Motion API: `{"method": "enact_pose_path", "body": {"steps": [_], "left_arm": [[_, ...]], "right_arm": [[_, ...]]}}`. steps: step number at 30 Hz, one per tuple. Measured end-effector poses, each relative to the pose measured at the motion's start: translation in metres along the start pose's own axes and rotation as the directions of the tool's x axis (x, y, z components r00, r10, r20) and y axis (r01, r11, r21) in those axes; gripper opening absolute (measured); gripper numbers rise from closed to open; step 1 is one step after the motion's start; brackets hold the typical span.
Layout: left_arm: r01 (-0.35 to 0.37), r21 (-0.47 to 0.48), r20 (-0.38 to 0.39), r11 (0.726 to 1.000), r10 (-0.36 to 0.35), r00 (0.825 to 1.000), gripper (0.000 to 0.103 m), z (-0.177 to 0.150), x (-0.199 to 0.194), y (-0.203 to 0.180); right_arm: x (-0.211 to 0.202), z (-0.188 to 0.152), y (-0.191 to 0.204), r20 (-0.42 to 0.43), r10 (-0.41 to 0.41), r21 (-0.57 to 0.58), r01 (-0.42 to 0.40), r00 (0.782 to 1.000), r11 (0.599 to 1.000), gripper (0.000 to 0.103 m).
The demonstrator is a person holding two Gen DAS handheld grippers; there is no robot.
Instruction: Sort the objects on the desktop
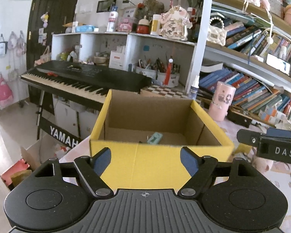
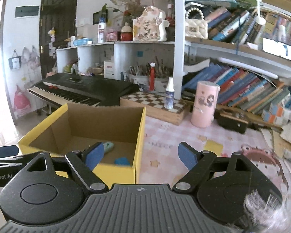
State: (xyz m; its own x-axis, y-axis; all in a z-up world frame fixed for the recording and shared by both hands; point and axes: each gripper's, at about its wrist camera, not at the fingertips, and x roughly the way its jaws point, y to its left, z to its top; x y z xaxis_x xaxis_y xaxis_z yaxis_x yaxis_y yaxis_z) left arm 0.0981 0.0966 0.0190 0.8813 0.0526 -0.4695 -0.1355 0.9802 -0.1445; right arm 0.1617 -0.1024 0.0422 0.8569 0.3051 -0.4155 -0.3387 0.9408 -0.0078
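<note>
A yellow cardboard box [image 1: 137, 161] stands open on the pink tablecloth, also in the right wrist view [image 2: 139, 136]. A small mint-green object [image 1: 154, 138] lies on its floor; the right wrist view shows it [image 2: 109, 146] beside a small blue object [image 2: 122, 161]. My left gripper [image 1: 145, 161] is open and empty, just in front of the box's near wall. My right gripper [image 2: 141, 155] is open and empty, above the box's right front corner. The right gripper's side shows at the left view's right edge [image 1: 269, 141].
A pink cylinder [image 2: 204, 104], a spray bottle [image 2: 169, 94] on a checkered board [image 2: 153, 102], and shelves of books [image 2: 248, 89] stand behind. A black Yamaha keyboard [image 1: 83, 79] sits to the left. Papers lie at the far right [image 2: 287, 132].
</note>
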Motion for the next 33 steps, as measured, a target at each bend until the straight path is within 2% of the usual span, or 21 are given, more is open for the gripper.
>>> {"method": "enact_pose_path", "body": {"steps": [11, 17, 24, 33], "left_arm": [[0.025, 0.03, -0.057, 0.999, -0.023, 0.998, 0.081, -0.03, -0.036, 0.007], [0.028, 0.037, -0.089, 0.999, -0.024, 0.996, 0.081, -0.043, -0.048, 0.013], [0.051, 0.058, -0.122, 0.997, -0.044, 0.992, 0.081, -0.056, -0.059, 0.014], [0.077, 0.045, -0.142, 0.996, -0.07, 0.987, 0.081, -0.063, -0.065, 0.017]], "right_arm": [[-0.05, -0.051, 0.025, -0.074, -0.024, 0.017, 0.025, 0.997, 1.0, 0.083], [-0.064, -0.072, 0.033, -0.115, -0.035, 0.045, 0.04, 0.993, 0.998, 0.084], [-0.074, -0.088, 0.039, -0.159, -0.026, 0.088, 0.04, 0.987, 0.995, 0.085], [-0.086, -0.097, 0.053, -0.179, -0.018, 0.065, 0.03, 0.984, 0.997, 0.088]]}}
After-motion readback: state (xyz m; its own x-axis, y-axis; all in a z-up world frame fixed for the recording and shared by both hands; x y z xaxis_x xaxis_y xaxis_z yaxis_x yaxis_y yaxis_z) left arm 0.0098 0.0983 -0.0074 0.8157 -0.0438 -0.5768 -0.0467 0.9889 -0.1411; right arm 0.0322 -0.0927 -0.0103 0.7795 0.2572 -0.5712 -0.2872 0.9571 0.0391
